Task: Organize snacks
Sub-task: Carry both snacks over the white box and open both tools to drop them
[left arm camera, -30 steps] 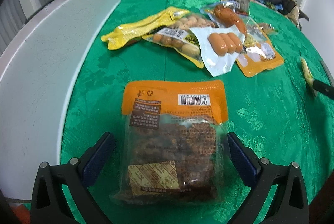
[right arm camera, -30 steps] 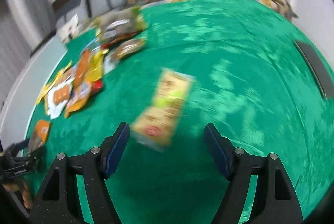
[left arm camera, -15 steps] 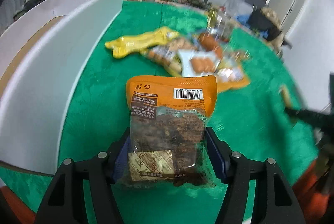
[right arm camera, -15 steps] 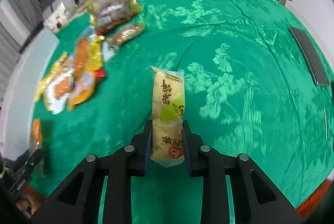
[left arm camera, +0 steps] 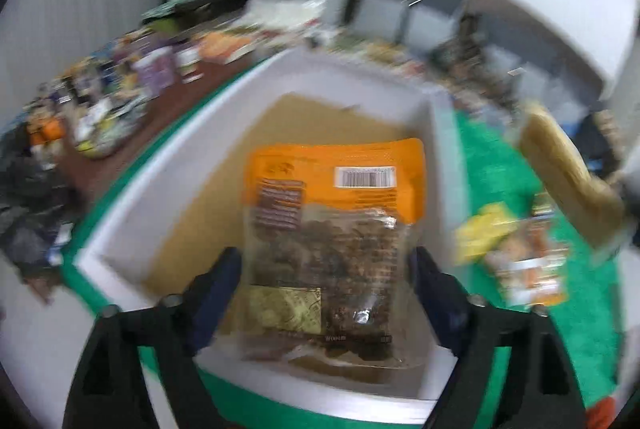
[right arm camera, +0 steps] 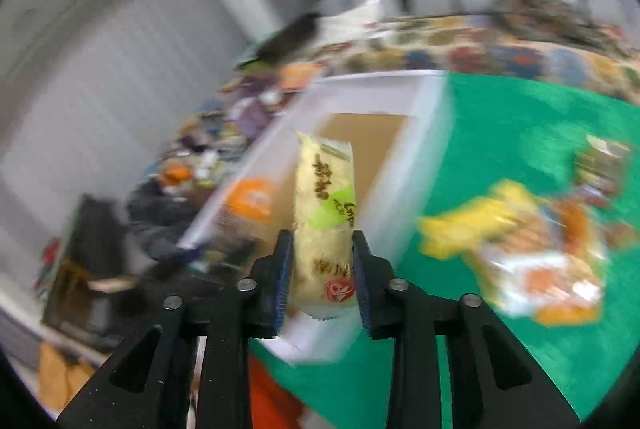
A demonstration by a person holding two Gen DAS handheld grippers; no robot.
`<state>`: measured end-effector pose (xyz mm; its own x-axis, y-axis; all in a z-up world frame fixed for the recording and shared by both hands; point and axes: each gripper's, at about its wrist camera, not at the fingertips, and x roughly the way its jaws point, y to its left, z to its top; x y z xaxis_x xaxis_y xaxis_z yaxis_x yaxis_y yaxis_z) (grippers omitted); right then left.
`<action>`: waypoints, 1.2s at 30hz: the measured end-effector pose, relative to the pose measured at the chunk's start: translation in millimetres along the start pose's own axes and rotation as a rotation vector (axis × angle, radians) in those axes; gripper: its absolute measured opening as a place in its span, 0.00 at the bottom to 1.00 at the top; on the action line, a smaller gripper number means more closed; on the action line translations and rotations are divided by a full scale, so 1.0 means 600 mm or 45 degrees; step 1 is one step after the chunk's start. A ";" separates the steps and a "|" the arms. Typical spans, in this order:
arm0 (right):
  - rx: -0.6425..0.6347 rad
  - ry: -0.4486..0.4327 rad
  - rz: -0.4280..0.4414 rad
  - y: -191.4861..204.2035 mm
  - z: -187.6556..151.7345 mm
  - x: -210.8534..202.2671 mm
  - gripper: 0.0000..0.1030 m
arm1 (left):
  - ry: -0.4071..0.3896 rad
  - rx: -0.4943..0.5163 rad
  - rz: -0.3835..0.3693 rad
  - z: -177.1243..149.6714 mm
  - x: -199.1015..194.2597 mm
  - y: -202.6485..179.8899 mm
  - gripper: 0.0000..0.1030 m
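Observation:
My left gripper (left arm camera: 326, 285) is shut on an orange-topped clear packet of dark brown snack (left arm camera: 332, 229), held above the open white box (left arm camera: 168, 189) with a brown cardboard floor. My right gripper (right arm camera: 319, 269) is shut on a pale yellow snack bar packet (right arm camera: 324, 213), held upright near the box's (right arm camera: 400, 205) right wall. The bar also shows at the right in the left wrist view (left arm camera: 568, 185), and the orange packet at the left in the right wrist view (right arm camera: 250, 201). Both views are blurred.
A green tablecloth (right arm camera: 500, 133) covers the table. A pile of yellow, orange and white snack packets (right arm camera: 520, 249) lies right of the box, also in the left wrist view (left arm camera: 516, 253). A cluttered side table (left arm camera: 112, 89) stands beyond the box's left side.
Both grippers closed on their packets, lifted them off the cloth and swung left to the white box. The orange packet is now over the box's interior.

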<state>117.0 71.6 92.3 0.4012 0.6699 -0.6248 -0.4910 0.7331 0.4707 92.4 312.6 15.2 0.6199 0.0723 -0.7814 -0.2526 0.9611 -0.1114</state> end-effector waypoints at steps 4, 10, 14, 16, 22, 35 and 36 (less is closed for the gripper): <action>0.052 -0.029 0.077 0.022 0.017 0.014 0.65 | 0.008 -0.022 0.107 -0.018 0.007 0.057 0.83; 0.058 -0.084 -0.214 -0.093 -0.067 -0.031 0.65 | -0.077 -0.114 0.029 -0.046 -0.014 0.076 0.83; 0.042 -0.015 -0.580 -0.240 -0.185 -0.055 0.65 | -0.129 -0.047 -0.141 -0.032 -0.016 0.019 0.83; 0.060 0.007 -0.707 -0.304 -0.237 -0.079 0.65 | -0.148 0.040 -0.167 -0.028 -0.007 -0.022 0.84; 0.259 -0.056 -0.985 -0.474 -0.340 -0.194 0.65 | -0.046 0.300 -0.011 -0.045 0.052 -0.127 0.84; 0.313 -0.114 -1.079 -0.558 -0.350 -0.222 0.73 | -0.033 0.338 0.102 -0.084 0.042 -0.162 0.84; 0.316 -0.113 -1.078 -0.561 -0.348 -0.221 0.74 | -0.075 0.325 0.119 -0.085 0.031 -0.164 0.84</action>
<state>67.4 -288.3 -113.7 0.6177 -0.1095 -0.7787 0.1754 0.9845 0.0007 90.8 206.0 -19.5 0.6466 0.1718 -0.7433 -0.1198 0.9851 0.1235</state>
